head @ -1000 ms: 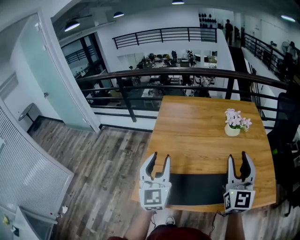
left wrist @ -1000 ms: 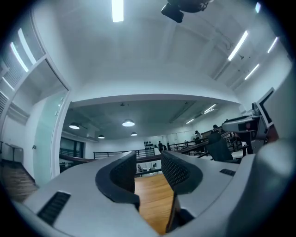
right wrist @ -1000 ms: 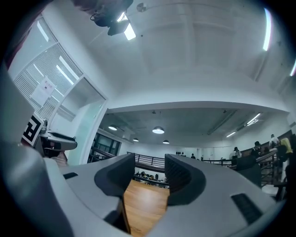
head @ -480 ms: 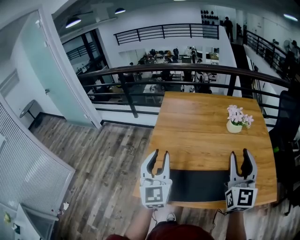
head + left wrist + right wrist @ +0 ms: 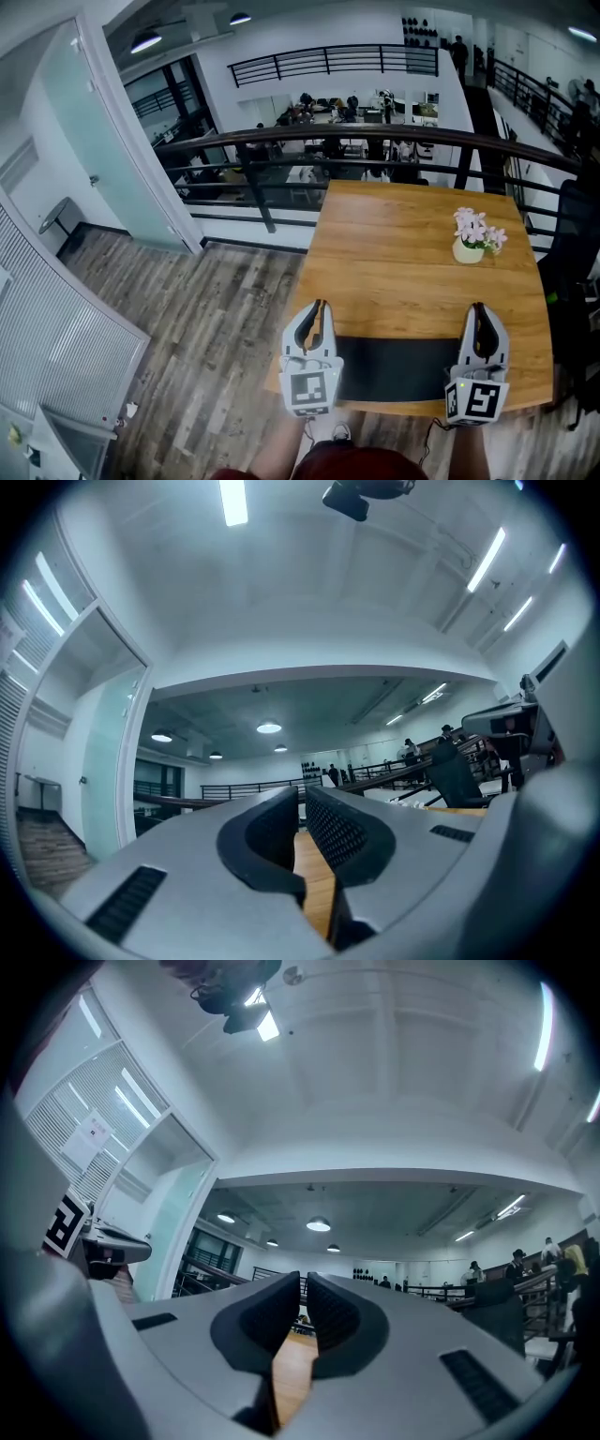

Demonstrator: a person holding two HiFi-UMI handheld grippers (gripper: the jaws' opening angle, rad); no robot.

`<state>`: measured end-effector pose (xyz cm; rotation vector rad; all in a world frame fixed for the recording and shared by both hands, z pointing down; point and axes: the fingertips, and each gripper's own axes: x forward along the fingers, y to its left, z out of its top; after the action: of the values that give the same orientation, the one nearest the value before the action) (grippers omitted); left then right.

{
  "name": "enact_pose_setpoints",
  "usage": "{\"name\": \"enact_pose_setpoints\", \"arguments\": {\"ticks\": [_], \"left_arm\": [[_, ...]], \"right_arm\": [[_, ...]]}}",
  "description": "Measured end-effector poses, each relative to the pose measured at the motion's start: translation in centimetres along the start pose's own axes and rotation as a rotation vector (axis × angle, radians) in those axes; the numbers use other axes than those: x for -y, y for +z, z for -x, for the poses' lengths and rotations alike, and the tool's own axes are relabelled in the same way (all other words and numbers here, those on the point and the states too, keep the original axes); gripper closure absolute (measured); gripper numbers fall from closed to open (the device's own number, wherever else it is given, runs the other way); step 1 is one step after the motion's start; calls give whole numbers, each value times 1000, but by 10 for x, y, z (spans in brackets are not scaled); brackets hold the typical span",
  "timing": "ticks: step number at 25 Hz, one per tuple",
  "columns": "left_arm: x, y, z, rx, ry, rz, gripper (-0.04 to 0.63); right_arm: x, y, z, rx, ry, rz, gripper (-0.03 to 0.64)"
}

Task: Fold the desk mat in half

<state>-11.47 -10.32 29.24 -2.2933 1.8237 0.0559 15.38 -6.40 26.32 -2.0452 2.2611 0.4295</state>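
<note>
The jaws of the left claw (image 5: 317,309) are being brought together; a second ago they were being held well apart, and now only a sliver of wood is being shown between their pads in the left gripper view, with nothing being pinched there; the same is being seen at the right claw (image 5: 479,311), whose jaws are likewise being drawn in until they are all but touching, empty, over bare wood; neither claw is being shifted much across the bench (image 5: 403,272) meanwhile.

The desk mat (image 5: 398,367) is being left lying flat as a dark strip along the bench edge nearest the person, well apart from the flower pot (image 5: 468,246) and on the person's side of it; the right claw is being held over the mat end in line with the flower pot, the left claw over the end farthest from the flower pot, both with jaw tips being pointed past the mat's far edge.

No part of the mat is being lifted or gripped; whether the strip is one layer or two is not being settled by these views.

A closing on nothing is being judged to fit two stages: claws being readied at an open mat, or claws being shut beside a mat already doubled.
</note>
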Motion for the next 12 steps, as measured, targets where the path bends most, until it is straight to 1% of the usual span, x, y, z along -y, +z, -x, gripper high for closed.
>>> {"name": "enact_pose_setpoints", "arguments": {"ticks": [3, 6, 9, 12], "left_arm": [[6, 5, 0, 19, -28, 32, 571], [12, 10, 5, 19, -49, 37, 575], [17, 15, 5, 41, -61, 24, 575], [17, 15, 8, 46, -56, 10, 575]], "right_arm": [[3, -1, 2, 6, -2, -23, 598], [5, -1, 6, 2, -3, -24, 606], [7, 0, 7, 6, -2, -24, 606], [4, 0, 7, 10, 3, -18, 606]]}}
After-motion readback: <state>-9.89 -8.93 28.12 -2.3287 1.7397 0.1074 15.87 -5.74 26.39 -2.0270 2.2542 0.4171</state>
